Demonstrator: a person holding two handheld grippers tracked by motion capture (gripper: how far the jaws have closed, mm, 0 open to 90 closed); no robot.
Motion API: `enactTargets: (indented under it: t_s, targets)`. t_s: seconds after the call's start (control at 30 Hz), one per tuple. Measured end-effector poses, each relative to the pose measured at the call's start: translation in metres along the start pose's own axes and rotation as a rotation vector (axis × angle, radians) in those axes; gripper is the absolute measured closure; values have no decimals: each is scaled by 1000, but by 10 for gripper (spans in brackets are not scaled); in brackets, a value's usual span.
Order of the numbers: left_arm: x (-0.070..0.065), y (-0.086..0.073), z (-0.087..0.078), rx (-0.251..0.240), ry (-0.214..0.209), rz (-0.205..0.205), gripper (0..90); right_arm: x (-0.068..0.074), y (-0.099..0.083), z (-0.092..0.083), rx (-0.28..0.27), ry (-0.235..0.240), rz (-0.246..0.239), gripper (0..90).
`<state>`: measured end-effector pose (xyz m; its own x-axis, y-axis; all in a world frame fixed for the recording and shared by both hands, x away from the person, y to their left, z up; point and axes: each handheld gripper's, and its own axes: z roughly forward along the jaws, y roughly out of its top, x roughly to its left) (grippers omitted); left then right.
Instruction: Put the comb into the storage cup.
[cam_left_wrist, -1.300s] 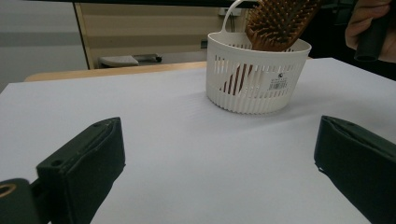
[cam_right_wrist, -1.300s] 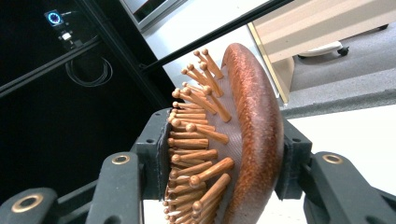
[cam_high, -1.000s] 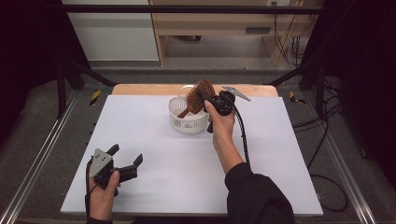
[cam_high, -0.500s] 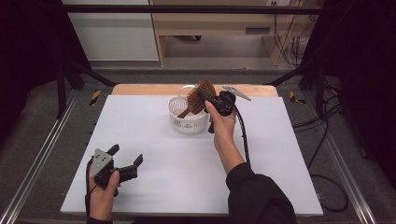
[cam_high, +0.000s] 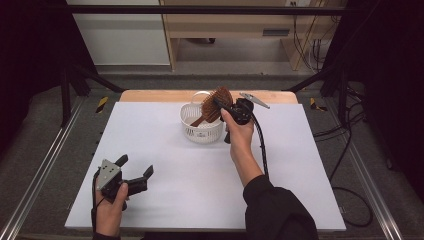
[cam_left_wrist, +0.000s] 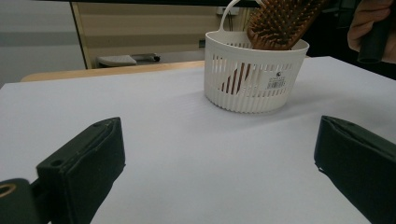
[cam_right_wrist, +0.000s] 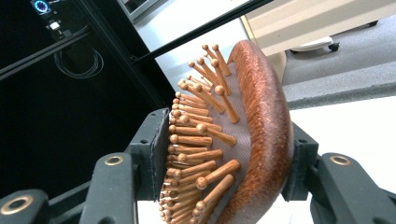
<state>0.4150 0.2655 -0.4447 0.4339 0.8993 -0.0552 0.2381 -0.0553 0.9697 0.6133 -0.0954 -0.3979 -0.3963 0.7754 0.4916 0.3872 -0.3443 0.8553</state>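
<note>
White desk (cam_high: 165, 200) up front. Slotted white plastic basket (cam_high: 201, 126) near the far edge, barcode sticker too small to read. Wooden paddle hairbrush (cam_high: 216, 103) propped handle-down inside, head pinched by right gripper (cam_right_wrist: 224, 163), jaws just easing apart, probably dropping it off. Left gripper (cam_high: 135, 170) spread wide, idle.

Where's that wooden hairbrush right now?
In the high view the hairbrush stands handle-down in the white basket at the table's far middle, its head between the right gripper's jaws.

hairbrush (cam_high: 216, 104) in basket (cam_high: 197, 131) (handle down), far table (cam_high: 165, 150) centre
</note>
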Motion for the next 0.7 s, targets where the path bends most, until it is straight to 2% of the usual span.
enactTargets:
  t_s: [0.7]
  targets:
    - [1,0,0,-1,1,-2,18,-6,-2,-3,7,-9,15,431]
